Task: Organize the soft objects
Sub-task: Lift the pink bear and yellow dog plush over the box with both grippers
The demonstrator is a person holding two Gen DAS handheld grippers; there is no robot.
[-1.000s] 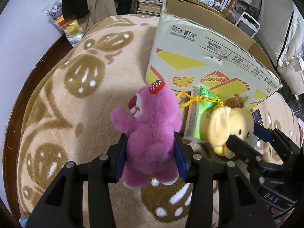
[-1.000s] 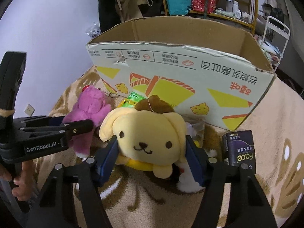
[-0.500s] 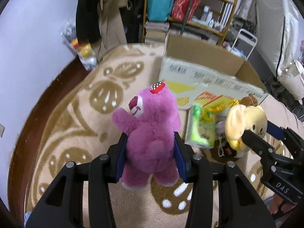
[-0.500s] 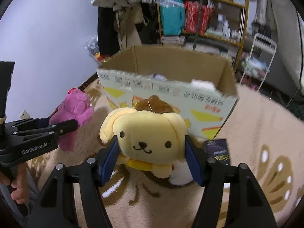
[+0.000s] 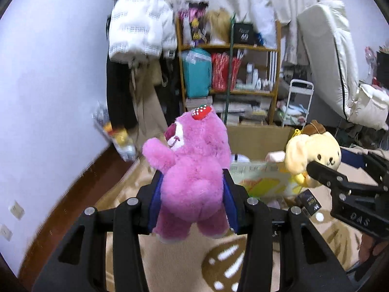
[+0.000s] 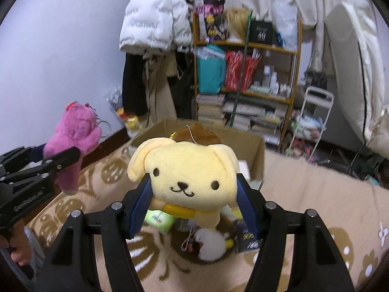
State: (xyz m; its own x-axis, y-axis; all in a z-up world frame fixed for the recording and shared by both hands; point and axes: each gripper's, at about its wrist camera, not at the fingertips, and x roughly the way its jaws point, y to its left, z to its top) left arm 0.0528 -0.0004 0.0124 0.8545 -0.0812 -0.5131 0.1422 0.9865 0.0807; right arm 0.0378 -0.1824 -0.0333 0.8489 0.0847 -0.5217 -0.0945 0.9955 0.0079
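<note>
The left gripper [image 5: 192, 192] has its fingers pinching the pink bear [image 5: 194, 170] upright, held in the air. The right gripper [image 6: 194, 202] pinches the yellow dog plush [image 6: 192, 177] likewise. The open cardboard box [image 6: 252, 146] lies ahead of and below both, nearer the right gripper.

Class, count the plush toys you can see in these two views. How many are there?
3: a pink bear in the left gripper, a yellow dog in the right gripper, a small white plush on the rug. The box may hide others.

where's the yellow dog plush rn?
The yellow dog plush is clamped in the right gripper, held above the rug, just in front of the open cardboard box.
</note>
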